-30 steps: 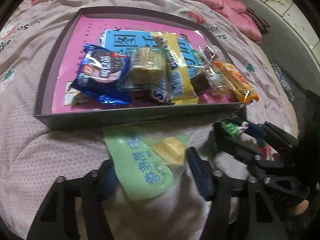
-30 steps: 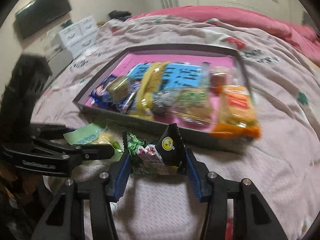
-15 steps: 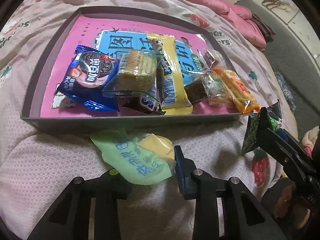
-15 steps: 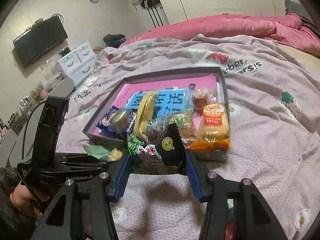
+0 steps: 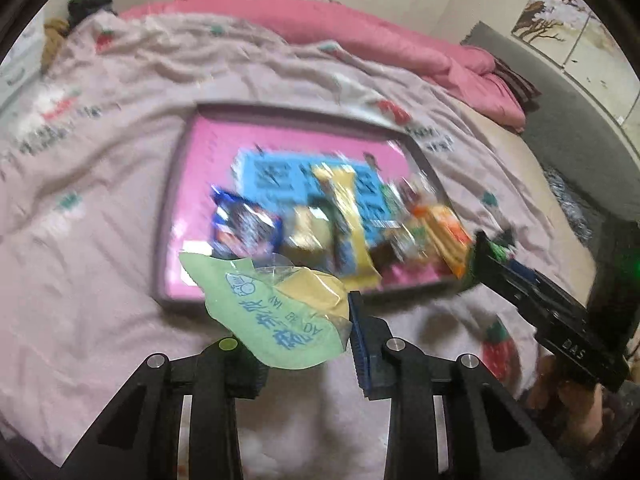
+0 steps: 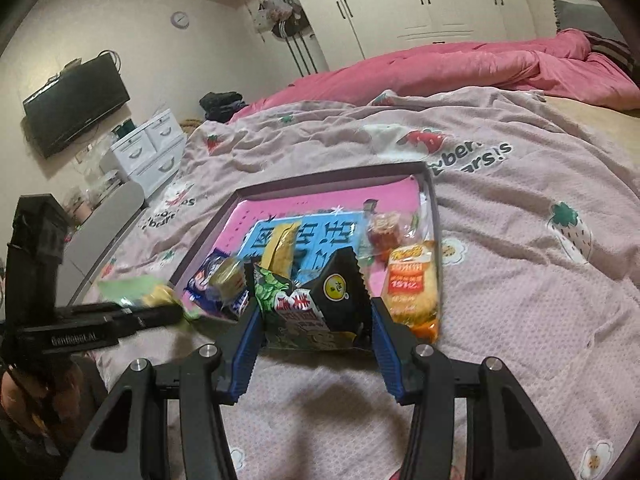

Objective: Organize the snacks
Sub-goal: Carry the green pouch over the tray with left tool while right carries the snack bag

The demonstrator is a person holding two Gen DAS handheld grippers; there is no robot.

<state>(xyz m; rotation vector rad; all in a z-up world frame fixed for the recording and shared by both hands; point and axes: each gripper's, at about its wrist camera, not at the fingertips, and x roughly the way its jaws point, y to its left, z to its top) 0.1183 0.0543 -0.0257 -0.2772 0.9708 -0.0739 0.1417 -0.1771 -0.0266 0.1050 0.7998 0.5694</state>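
In my left gripper (image 5: 296, 332) I have the pale green plastic snack packet with blue lettering and a yellow cake inside (image 5: 276, 312), pinched between the blue pads; it hangs clear of the bedspread, just in front of the near wall of the shallow grey-rimmed tray with a pink floor (image 5: 176, 184). The left wrist view is blurred, so the loose snacks in the tray read only as colours: a blue wrapper, a long yellow one, an orange one at the right end.

My right gripper (image 6: 316, 316) is clamped on the black and green foil snack bag with a yellow round badge (image 6: 316, 300), its serrated top edge standing upright between the fingers. That bag is held above the pink strawberry-print bedspread (image 6: 520, 300), over the tray's near edge, with the orange-wrapped cake packet (image 6: 412, 284) just to its right. From the right wrist view the left gripper sits off to the left, the green packet at its tip, near the tray's near-left corner.
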